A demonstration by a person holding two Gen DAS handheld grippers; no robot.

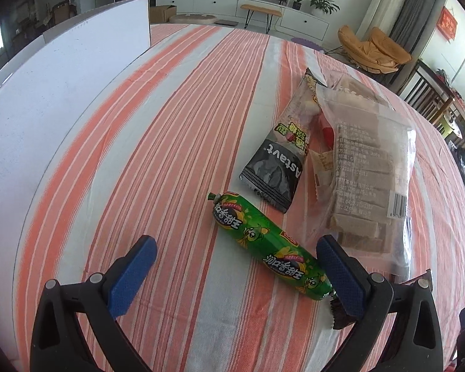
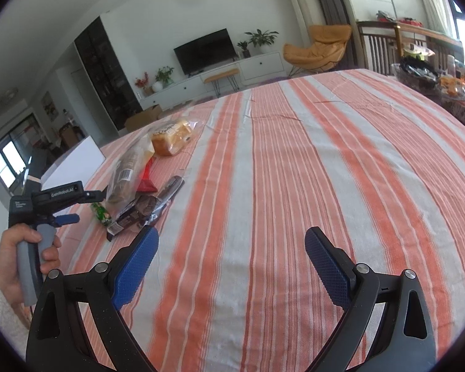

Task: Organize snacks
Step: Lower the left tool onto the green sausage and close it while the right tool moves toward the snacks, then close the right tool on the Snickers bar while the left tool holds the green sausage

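My left gripper (image 1: pixel 235 266) is open and empty above the striped tablecloth (image 1: pixel 176 130). A green sausage snack (image 1: pixel 269 248) lies just ahead, its near end beside the right finger (image 1: pixel 341 276). Behind it lie a black and grey snack packet (image 1: pixel 279 158) and a clear bag of brown biscuits (image 1: pixel 372 170). My right gripper (image 2: pixel 229 263) is open and empty over bare cloth. In the right wrist view the snack pile (image 2: pixel 139 192), a bagged bread loaf (image 2: pixel 172 138) and the hand-held left gripper (image 2: pixel 65 214) sit to the left.
A white box (image 1: pixel 55 99) stands at the left of the table; it also shows in the right wrist view (image 2: pixel 74 161). A dark wrapped snack (image 1: pixel 338 313) lies under the left gripper's right finger. Cluttered items (image 2: pixel 443 83) sit past the table's far right edge.
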